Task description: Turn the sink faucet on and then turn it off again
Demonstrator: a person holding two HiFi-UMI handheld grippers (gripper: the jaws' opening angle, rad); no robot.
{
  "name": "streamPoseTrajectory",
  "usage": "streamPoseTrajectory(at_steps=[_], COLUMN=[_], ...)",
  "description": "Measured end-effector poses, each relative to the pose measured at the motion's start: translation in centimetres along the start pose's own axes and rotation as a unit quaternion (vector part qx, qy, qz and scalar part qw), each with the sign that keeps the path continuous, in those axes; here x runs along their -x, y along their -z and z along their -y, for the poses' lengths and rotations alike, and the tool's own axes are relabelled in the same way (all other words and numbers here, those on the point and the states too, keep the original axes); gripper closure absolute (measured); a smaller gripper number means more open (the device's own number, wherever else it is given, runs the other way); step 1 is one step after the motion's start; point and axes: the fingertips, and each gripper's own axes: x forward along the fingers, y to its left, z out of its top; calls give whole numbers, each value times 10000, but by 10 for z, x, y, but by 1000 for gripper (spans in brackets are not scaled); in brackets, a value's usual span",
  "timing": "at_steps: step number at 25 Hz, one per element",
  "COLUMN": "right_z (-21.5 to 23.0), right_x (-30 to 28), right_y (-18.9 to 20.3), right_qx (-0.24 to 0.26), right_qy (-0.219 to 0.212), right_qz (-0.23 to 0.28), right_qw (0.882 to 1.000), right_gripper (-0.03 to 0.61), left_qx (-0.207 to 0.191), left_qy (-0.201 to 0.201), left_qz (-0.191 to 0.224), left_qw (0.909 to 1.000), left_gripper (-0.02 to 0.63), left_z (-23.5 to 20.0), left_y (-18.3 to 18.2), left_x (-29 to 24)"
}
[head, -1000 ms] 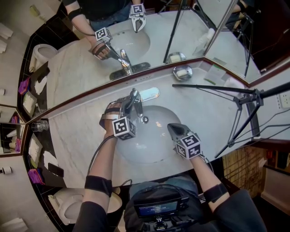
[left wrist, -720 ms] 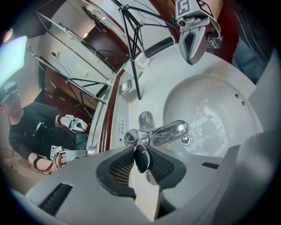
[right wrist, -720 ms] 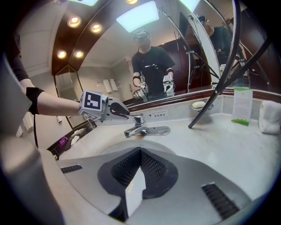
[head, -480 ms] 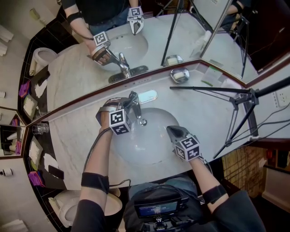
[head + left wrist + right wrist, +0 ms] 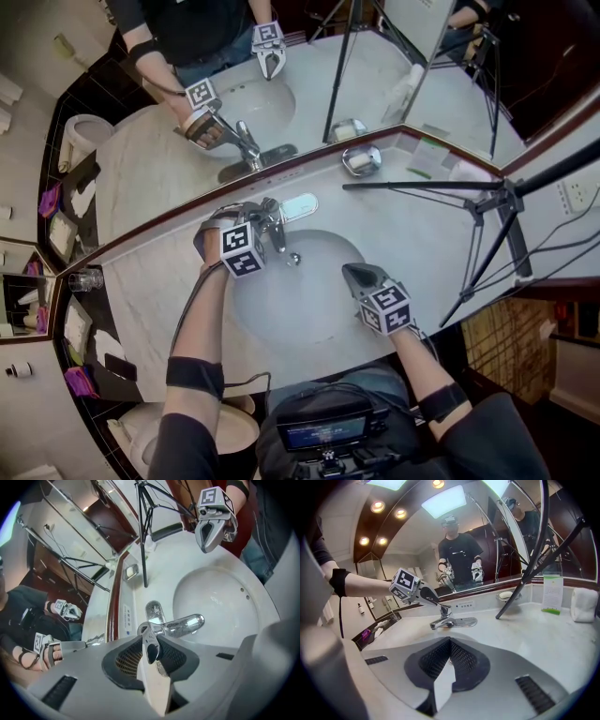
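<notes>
my left gripper (image 5: 260, 216) is down on the faucet (image 5: 274, 223) at the back rim of the basin (image 5: 309, 314). its jaws have just been opening a little, but the faucet lever (image 5: 146, 632) sits between them with a pad against each side, so i am clamped on it. the chrome spout (image 5: 187, 624) reaches out over the white bowl, and the drain (image 5: 293, 258) lies just below it.

my right gripper (image 5: 361, 275) hangs over the near right edge of the basin, well apart from the faucet. its jaws are pressed together with nothing in them.

the counter (image 5: 159, 291) is pale marble with faint grey veins, and the oval basin is sunk into it. a dark wood strip (image 5: 169, 228) runs along its back edge under the mirror (image 5: 309, 103), which stands in angled panels and repeats the faucet, both grippers and me. a small metal soap dish (image 5: 362, 159) with a white bar sits against that strip to the right of the faucet. further right are a folded card (image 5: 552, 595) with a green band and a rolled white towel (image 5: 584, 604). a black tripod (image 5: 497, 202) stands on the right end of the counter, one leg slanting toward the soap dish. a glass tumbler (image 5: 84, 279) sits at the far left end. a white toilet (image 5: 230, 427) shows beside the counter at the lower left, and round ceiling lights (image 5: 386, 509) glow warm in the reflection.
</notes>
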Motion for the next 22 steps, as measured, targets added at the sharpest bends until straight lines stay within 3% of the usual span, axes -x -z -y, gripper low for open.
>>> streamPoseTrajectory(at_steps=[5,14,22], right_z=[-2,-10,-11], right_x=[-3,-4,-2], right_y=[-4,-16,-33], right_qx=[30,184,346], right_qy=[-20,-89,-217], right_qz=[14,21,79], right_qw=[10000,9998,9991], right_gripper=[560,560,560], left_qx=[118,340,440], left_qy=[6,-361,-572], left_qz=[48,9,-88], left_qw=[9999,9988,9974], left_gripper=[517,514,515], left_z=[1,-1,14], left_y=[0,4,12], left_x=[0,5,39])
